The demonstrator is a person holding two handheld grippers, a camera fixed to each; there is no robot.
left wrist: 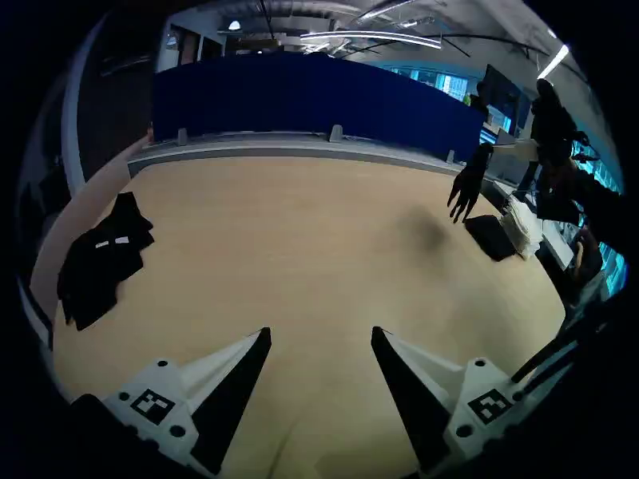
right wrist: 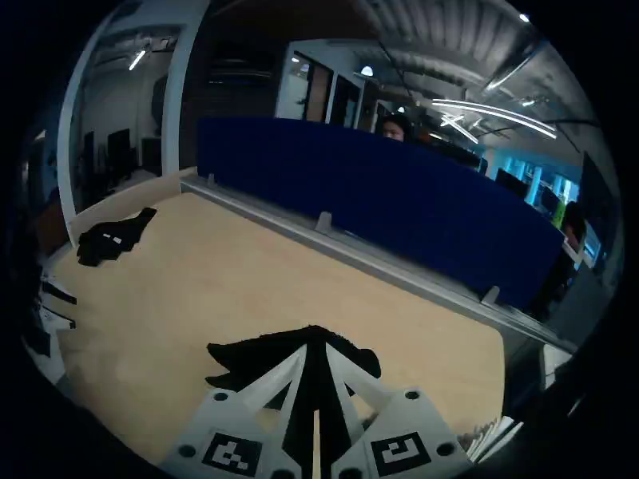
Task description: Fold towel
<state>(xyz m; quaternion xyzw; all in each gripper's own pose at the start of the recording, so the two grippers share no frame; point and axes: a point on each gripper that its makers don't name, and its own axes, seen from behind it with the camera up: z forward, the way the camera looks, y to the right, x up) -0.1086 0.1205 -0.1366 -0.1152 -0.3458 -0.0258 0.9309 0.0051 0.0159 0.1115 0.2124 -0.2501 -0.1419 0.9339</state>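
Pinched between the closed jaws of my right gripper (right wrist: 316,343), a black towel (right wrist: 240,355) hangs above the counter (right wrist: 200,271), probably bound for a folding spot. My left gripper (left wrist: 320,330) waits, jaws apart and holding nothing; a dark pile (left wrist: 100,255) lies far off its left jaw.

Right fingers (right wrist: 267,387) hide the middle of the black towel (right wrist: 240,355); the far dark pile (right wrist: 112,235) is indistinct.
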